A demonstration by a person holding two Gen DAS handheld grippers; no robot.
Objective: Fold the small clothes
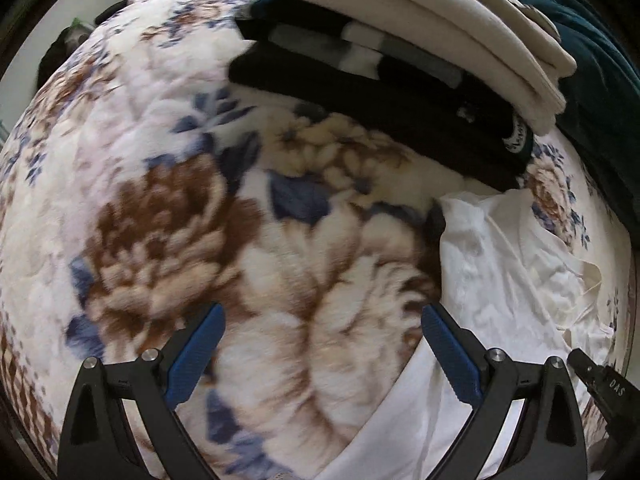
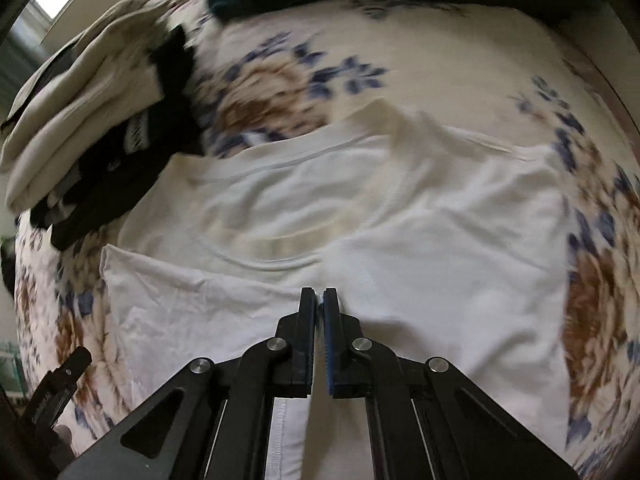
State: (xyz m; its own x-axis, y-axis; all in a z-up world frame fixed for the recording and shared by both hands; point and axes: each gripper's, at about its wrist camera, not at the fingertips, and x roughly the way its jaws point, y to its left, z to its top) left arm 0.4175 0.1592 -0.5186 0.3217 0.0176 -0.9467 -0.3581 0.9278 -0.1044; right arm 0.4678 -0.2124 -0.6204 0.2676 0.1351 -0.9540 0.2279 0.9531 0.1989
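Observation:
A white shirt (image 2: pixel 400 208) lies spread flat on the floral blanket (image 2: pixel 280 92), its neckline showing near the middle. My right gripper (image 2: pixel 319 300) is shut, its tips right over the shirt's lower middle. I cannot make out whether any cloth is pinched between them. In the left wrist view the same white shirt (image 1: pixel 512 264) lies crumpled at the right. My left gripper (image 1: pixel 320 316) stands wide open above the blanket (image 1: pixel 160 200), with nothing between its fingers. Its right finger (image 1: pixel 448 352) is at the shirt's left edge.
A stack of folded clothes, cream pieces (image 1: pixel 420 20) on black ones (image 1: pixel 380 100), sits beyond the shirt and also appears at upper left as the stack (image 2: pixel 80 132). Dark teal fabric (image 1: pixel 592 60) lies at the far edge. The right gripper's body (image 1: pixel 600 380) shows at lower right.

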